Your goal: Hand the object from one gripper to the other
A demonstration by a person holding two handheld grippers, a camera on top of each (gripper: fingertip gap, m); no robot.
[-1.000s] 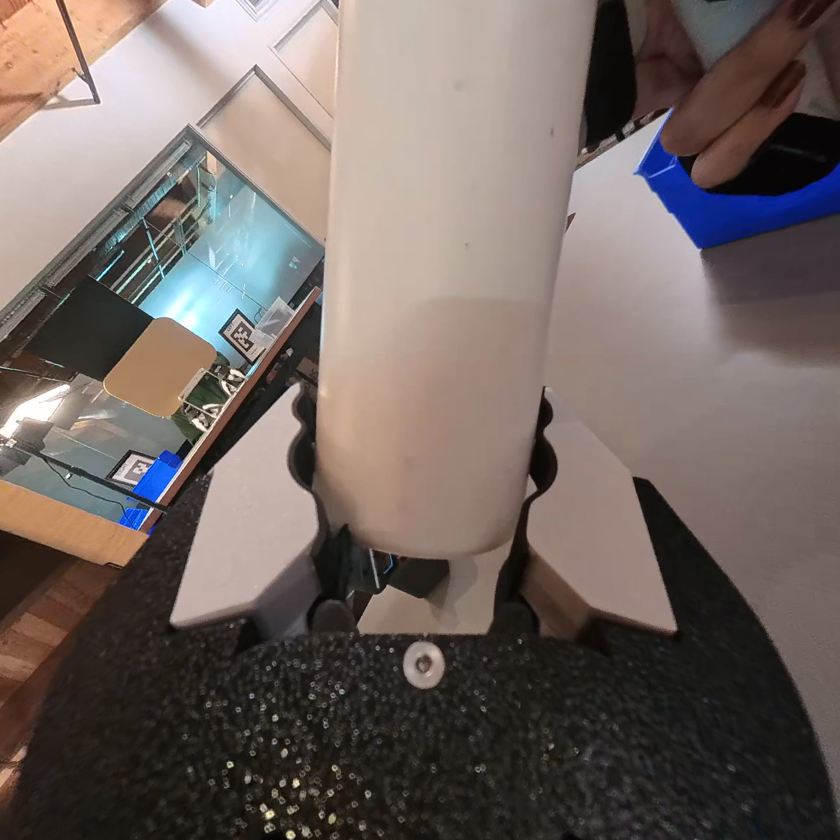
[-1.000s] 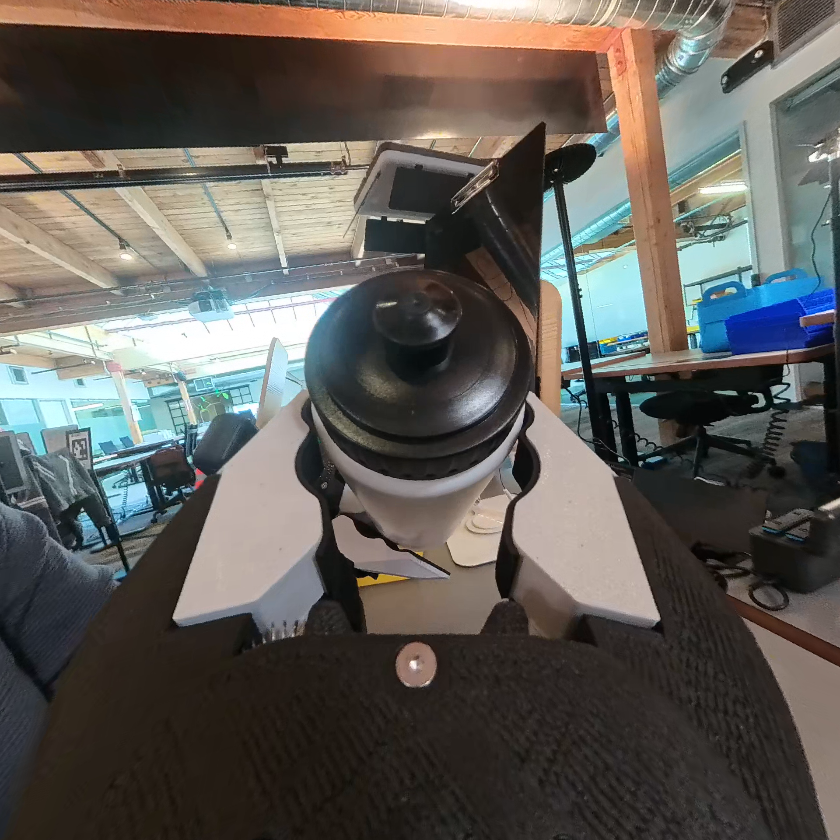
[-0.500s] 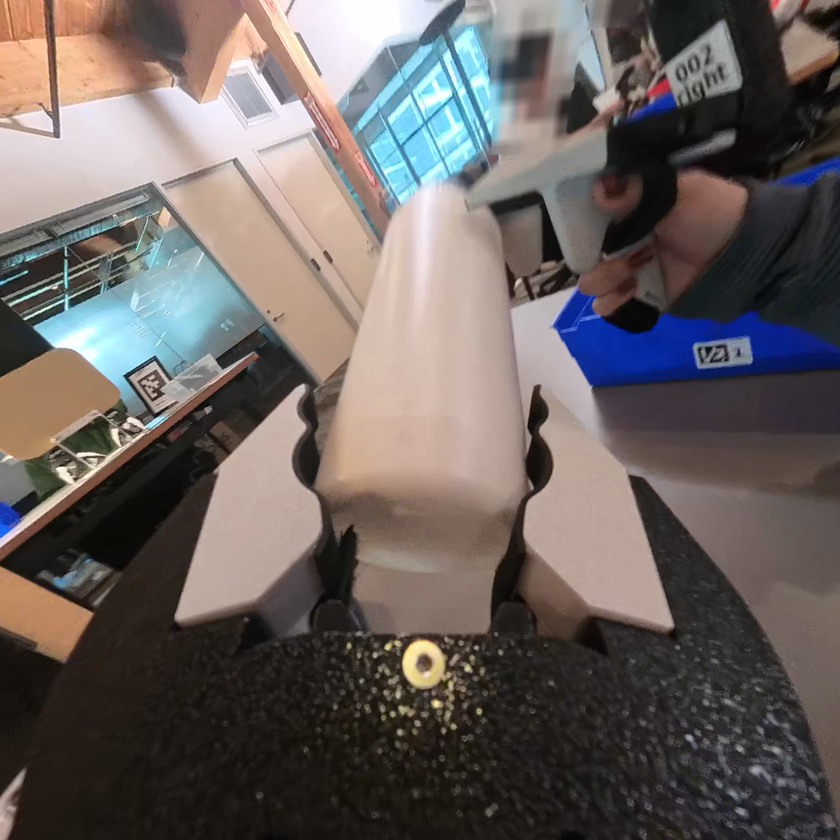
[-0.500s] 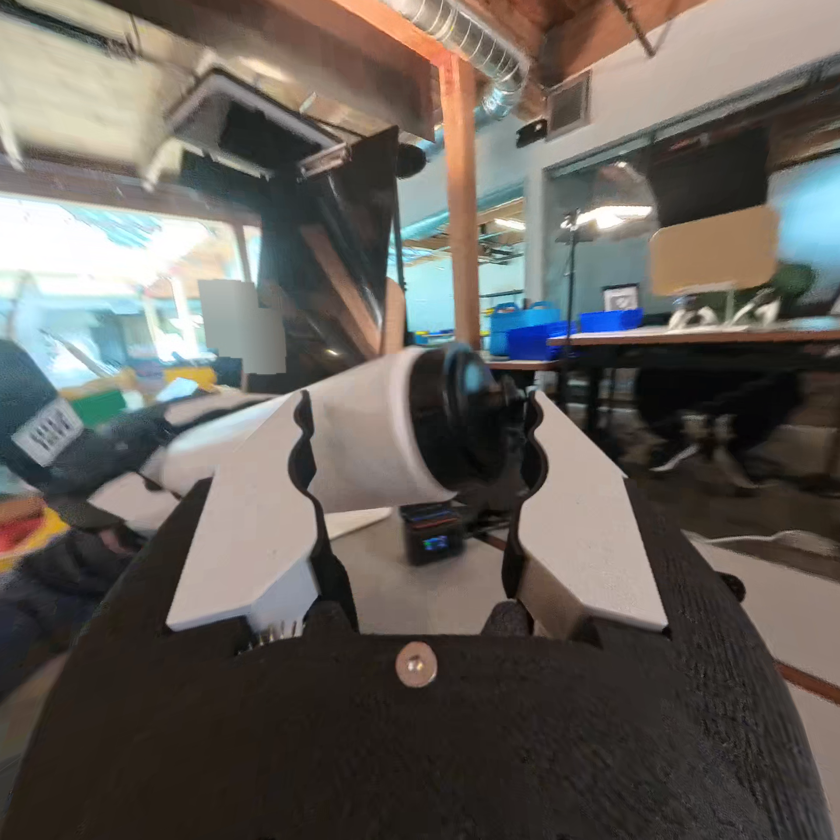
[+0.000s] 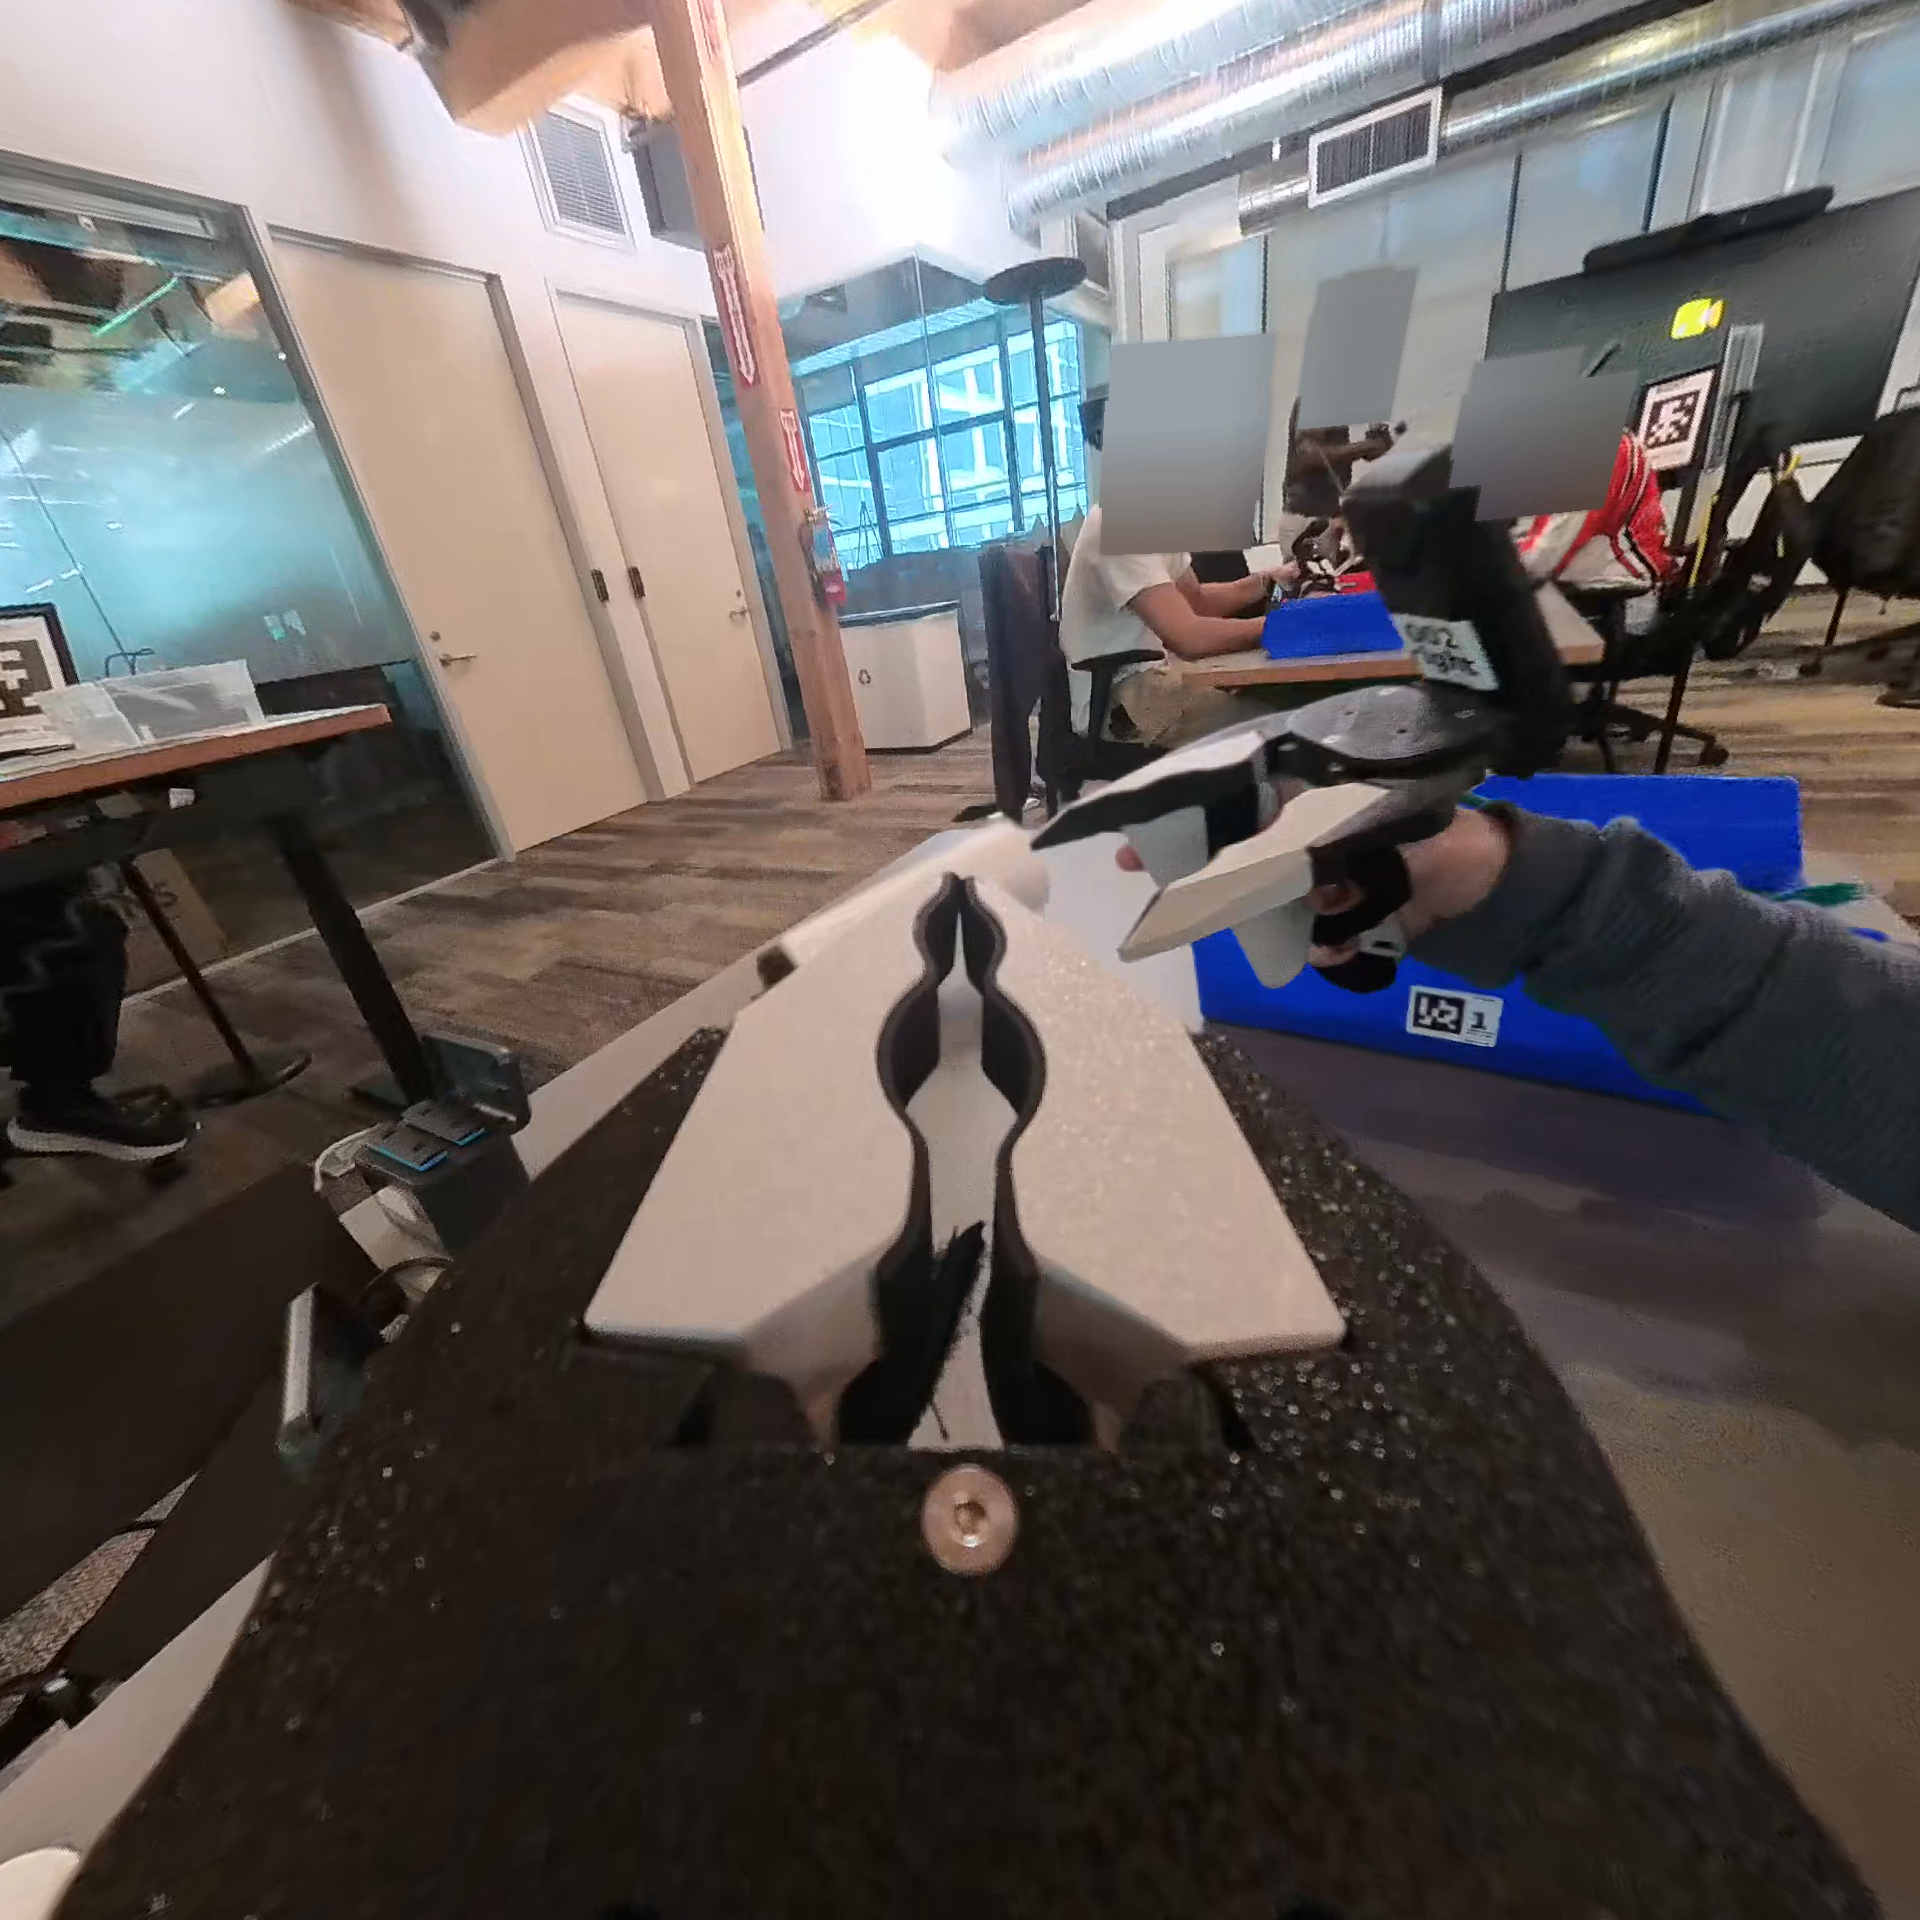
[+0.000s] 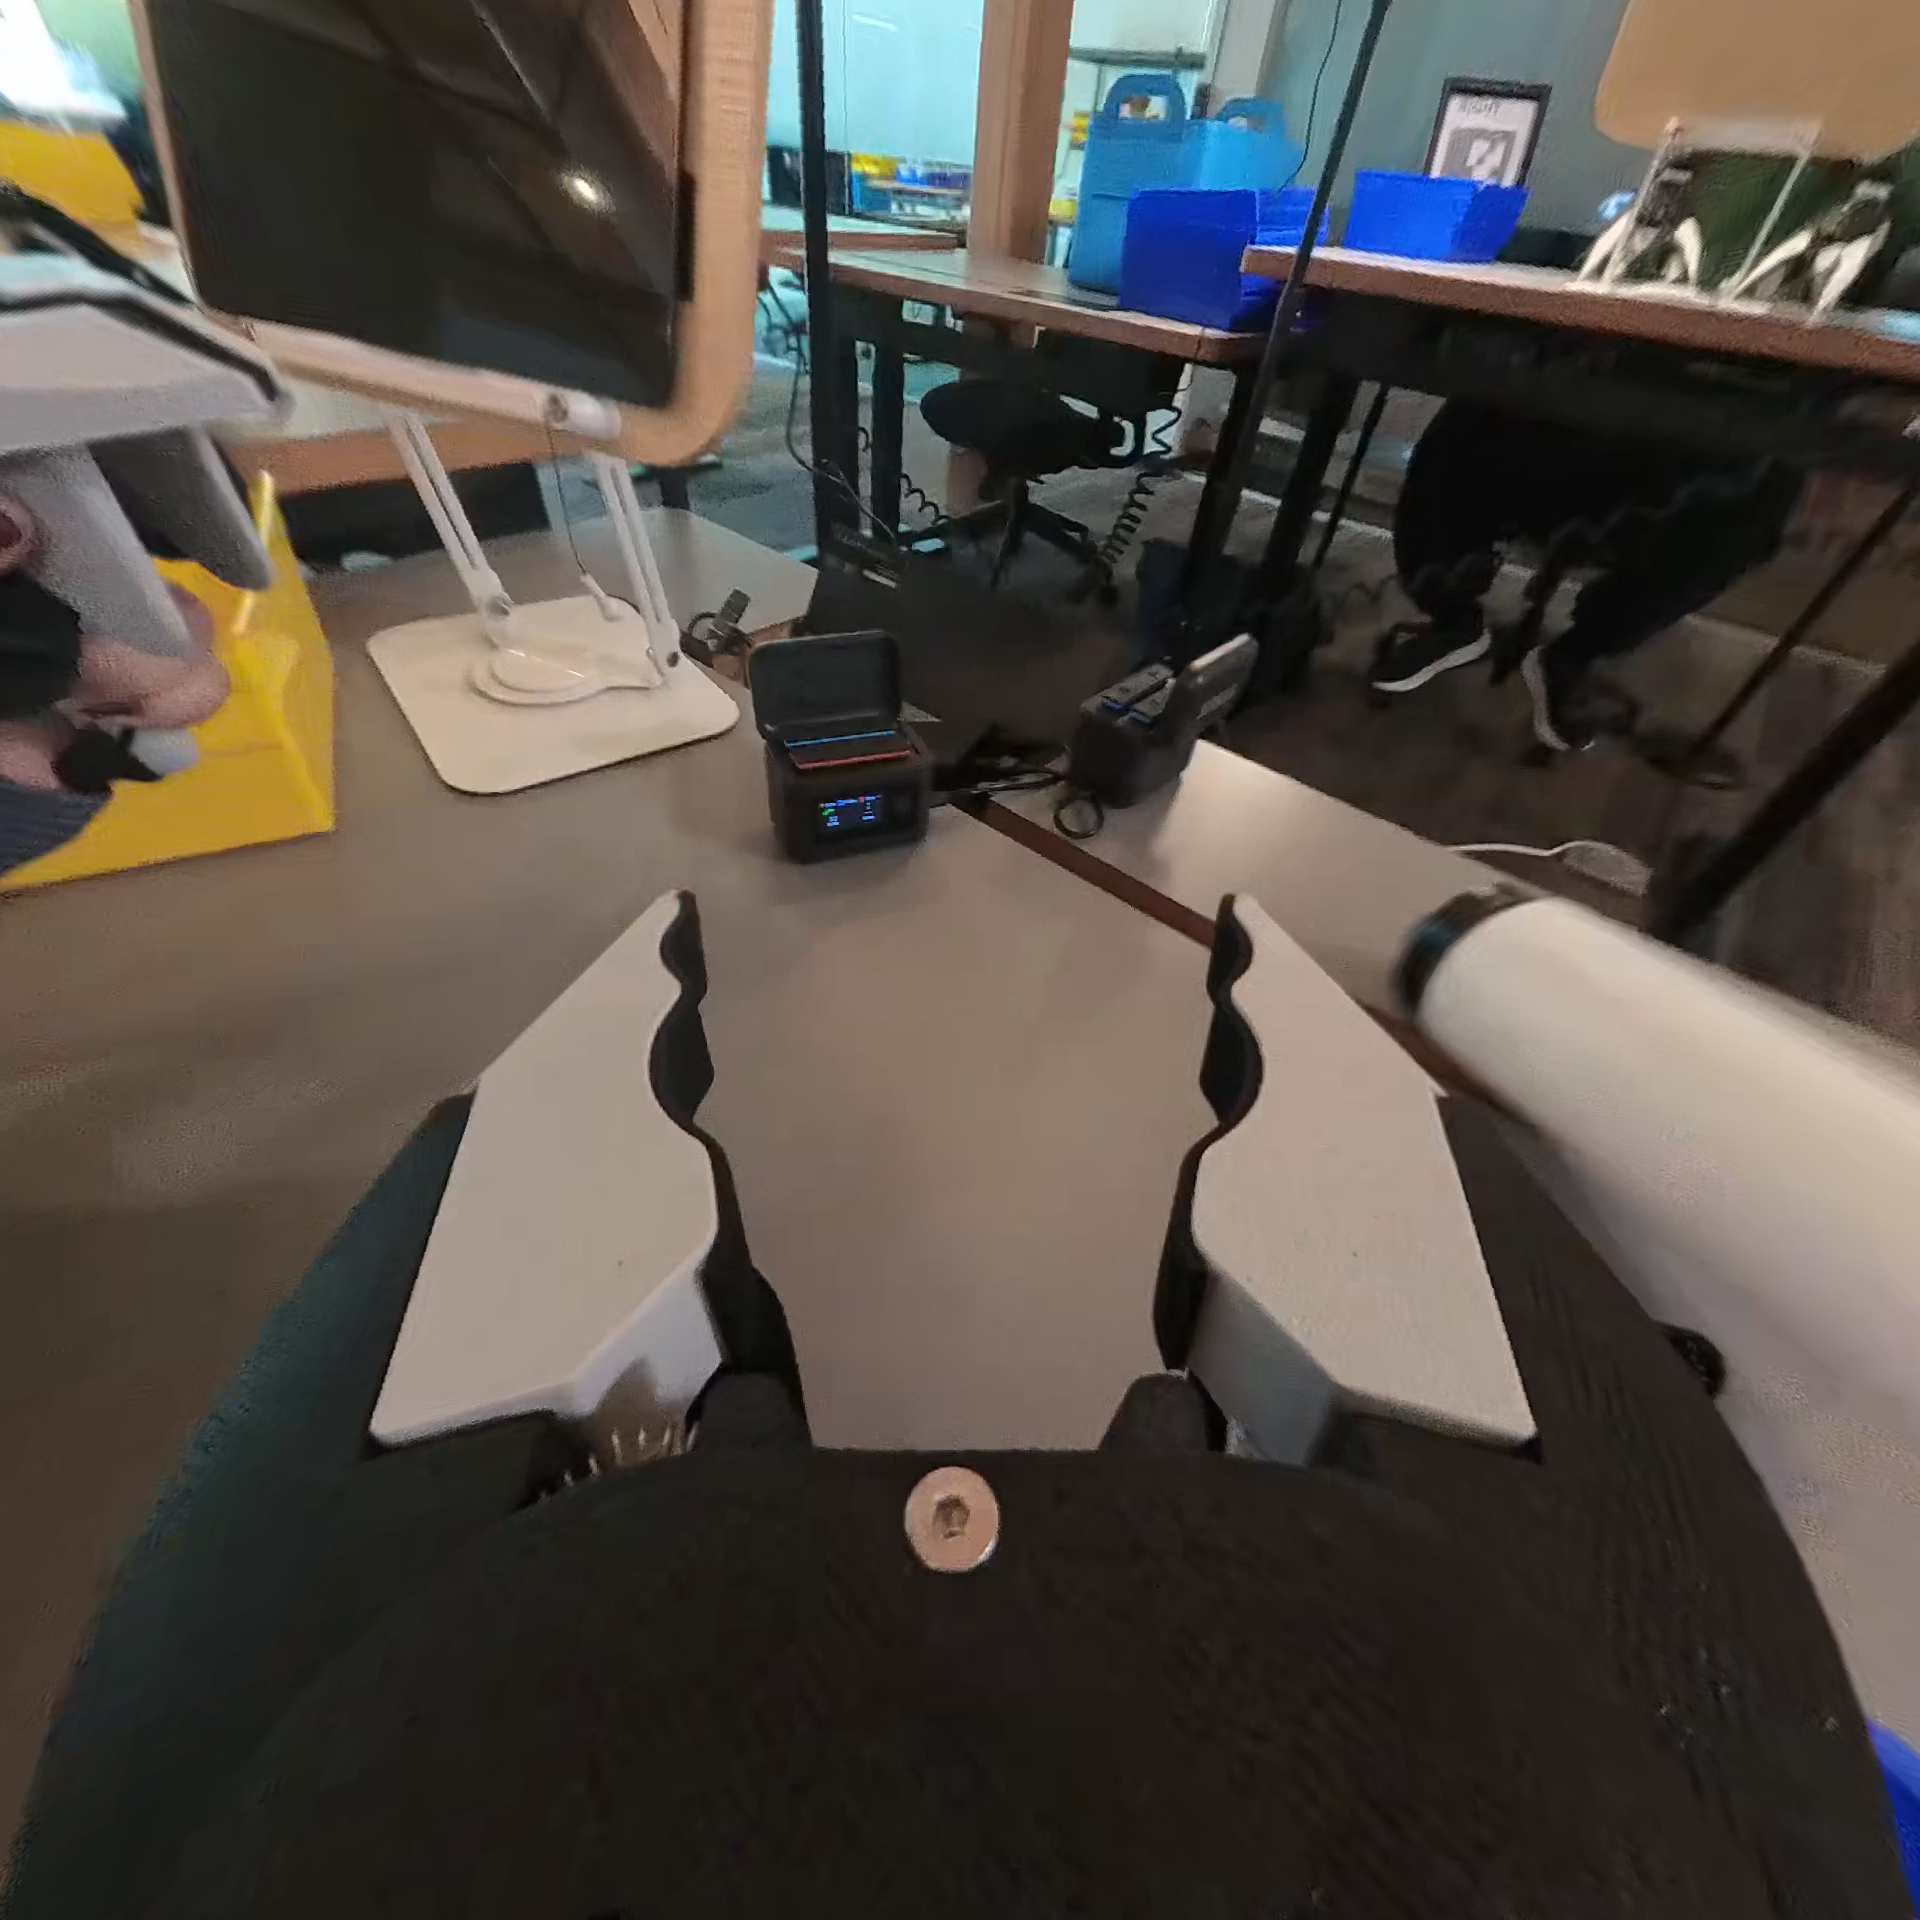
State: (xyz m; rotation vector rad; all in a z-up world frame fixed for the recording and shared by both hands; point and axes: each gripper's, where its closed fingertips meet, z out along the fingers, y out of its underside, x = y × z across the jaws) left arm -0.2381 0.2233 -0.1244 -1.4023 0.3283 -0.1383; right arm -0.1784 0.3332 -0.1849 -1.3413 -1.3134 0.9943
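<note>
A white bottle with a black cap (image 6: 1621,1122) shows blurred at the right of the right wrist view. It lies slantwise beside my right gripper (image 6: 951,914), outside its jaws. That gripper is open and empty above the grey table (image 6: 935,1091). In the left wrist view my left gripper (image 5: 961,899) is shut with nothing between its fingers. The right gripper (image 5: 1086,894) shows there too, open, held by a hand in a grey sleeve (image 5: 1683,997). I cannot make out the bottle in the left wrist view.
A blue bin (image 5: 1351,997) stands on the table behind the right gripper. A yellow bin (image 6: 260,748), a screen on a white stand (image 6: 551,696) and a black charger box (image 6: 842,769) stand ahead. People sit at desks (image 5: 1132,613) farther off.
Both grippers held the bottle before. Now neither holds it: the left has shut empty, the right is open, and the bottle is off to the right gripper's right side.
</note>
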